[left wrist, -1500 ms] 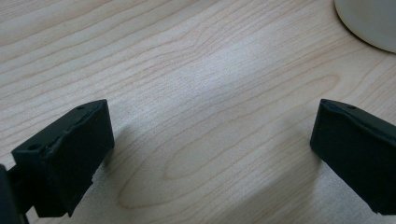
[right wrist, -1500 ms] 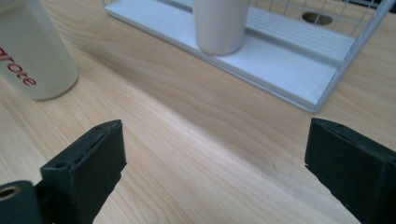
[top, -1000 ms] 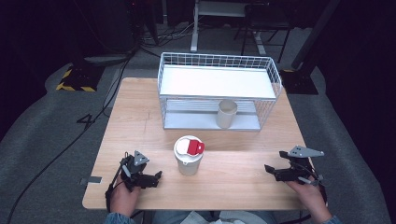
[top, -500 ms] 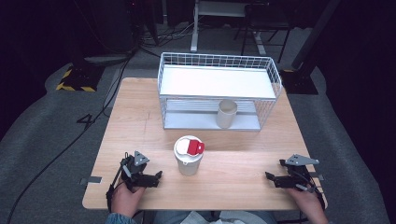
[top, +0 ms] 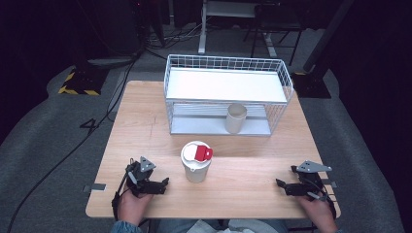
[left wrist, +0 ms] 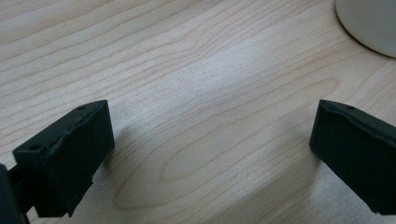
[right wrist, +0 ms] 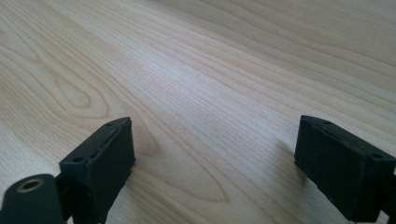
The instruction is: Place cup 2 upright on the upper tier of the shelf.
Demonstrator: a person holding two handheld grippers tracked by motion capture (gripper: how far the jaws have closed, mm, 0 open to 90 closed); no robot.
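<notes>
A white cup with a white lid and a red tab [top: 196, 161] stands at the middle front of the wooden table [top: 243, 165]. A beige cup [top: 236, 118] stands on the lower level of a white wire rack [top: 228, 92] at the back. My left gripper [top: 155, 180] rests low on the table just left of the lidded cup, and it is open. In the left gripper view the open gripper [left wrist: 210, 140] holds nothing, and the cup's base [left wrist: 369, 23] shows at the top right. My right gripper [top: 285, 177] lies near the front right corner, open [right wrist: 215, 149] over bare wood.
The rack's upper level is a plain white shelf [top: 223, 83]. The table's front edge [top: 209, 217] runs just behind both hands. Dark floor with cables and a yellow-black striped mat [top: 77, 82] surrounds the table.
My right gripper has come down and back toward the front right corner and now rests low on the table. The left gripper and both cups have not moved.
</notes>
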